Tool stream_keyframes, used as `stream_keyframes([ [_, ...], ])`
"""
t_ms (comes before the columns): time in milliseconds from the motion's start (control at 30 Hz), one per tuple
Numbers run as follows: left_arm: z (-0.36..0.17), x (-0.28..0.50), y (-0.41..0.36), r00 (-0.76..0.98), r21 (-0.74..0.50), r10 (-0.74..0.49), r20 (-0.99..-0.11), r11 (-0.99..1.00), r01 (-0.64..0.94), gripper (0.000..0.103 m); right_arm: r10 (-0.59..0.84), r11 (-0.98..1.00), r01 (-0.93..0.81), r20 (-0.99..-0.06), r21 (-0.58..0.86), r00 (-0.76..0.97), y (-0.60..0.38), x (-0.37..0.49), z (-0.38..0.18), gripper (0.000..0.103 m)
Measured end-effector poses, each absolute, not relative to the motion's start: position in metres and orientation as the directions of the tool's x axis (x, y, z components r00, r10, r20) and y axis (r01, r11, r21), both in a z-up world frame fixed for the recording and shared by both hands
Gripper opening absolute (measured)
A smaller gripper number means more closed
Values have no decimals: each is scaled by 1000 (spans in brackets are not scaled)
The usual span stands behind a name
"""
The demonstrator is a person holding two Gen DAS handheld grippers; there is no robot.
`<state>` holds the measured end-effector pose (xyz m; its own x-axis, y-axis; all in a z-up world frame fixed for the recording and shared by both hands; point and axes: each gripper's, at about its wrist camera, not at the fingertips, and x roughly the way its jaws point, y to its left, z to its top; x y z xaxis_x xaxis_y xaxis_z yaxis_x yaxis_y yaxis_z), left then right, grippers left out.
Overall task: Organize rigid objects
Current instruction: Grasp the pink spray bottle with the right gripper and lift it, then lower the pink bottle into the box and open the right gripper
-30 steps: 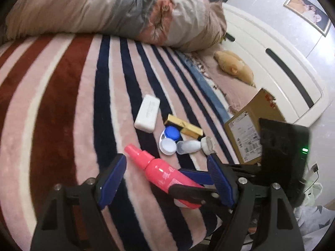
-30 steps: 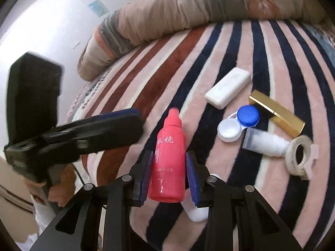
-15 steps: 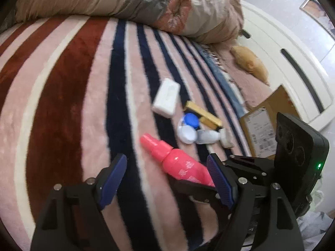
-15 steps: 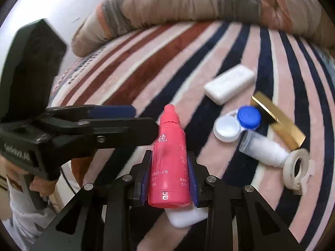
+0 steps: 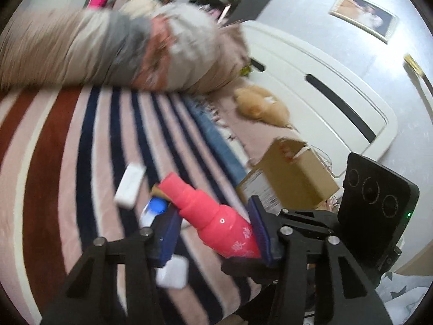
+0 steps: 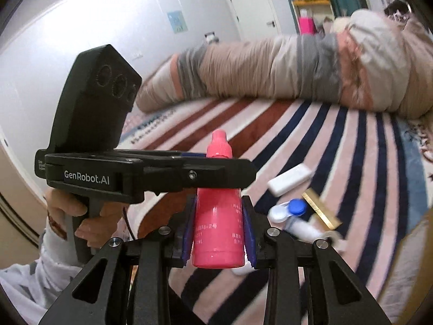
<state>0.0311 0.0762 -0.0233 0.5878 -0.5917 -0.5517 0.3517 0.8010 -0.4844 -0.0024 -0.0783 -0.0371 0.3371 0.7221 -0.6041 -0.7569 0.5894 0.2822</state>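
My right gripper (image 6: 217, 230) is shut on a pink bottle (image 6: 218, 224) and holds it above the striped blanket (image 6: 338, 140). In the left wrist view the pink bottle (image 5: 213, 219) lies between my left gripper's (image 5: 213, 227) blue pads; the right pad (image 5: 259, 230) touches it, the left pad (image 5: 167, 227) stands close beside the neck. The left gripper crosses over the bottle in the right wrist view (image 6: 151, 173). A white case (image 5: 130, 187), a blue-and-white lens case (image 6: 288, 211), a gold bar (image 6: 320, 211), a small white bottle (image 6: 303, 228) and a tape ring (image 6: 331, 237) lie on the blanket.
A cardboard box (image 5: 289, 178) stands at the bed's right edge. A rolled duvet (image 5: 121, 51) lies along the far side. A small white object (image 5: 173, 270) lies under the grippers. A plush toy (image 5: 262, 105) rests by the white headboard (image 5: 324, 81).
The right gripper has lifted the pink bottle off the blanket. The left gripper's jaws have narrowed from wide open and moved in around the bottle. Both views have tilted upward.
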Motion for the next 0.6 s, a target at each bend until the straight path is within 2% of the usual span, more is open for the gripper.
stream_keyframes([
  [167,29,30,7,620,-354,-582,-526,813,463,37,726,625,-739,-538,253,429,-137,-6,0,27],
  [300,60,35,-61,585,-296,-637,-502,762,576,26,691,684,-691,-512,235,510,-192,-7,17,26],
  [467,67,50,-155,514,-210,-668,-539,697,685,21,595,787,-581,-508,209,623,-264,-6,19,26],
  [600,54,61,-207,453,-197,-670,-588,662,723,21,515,848,-482,-557,221,651,-309,4,4,27],
])
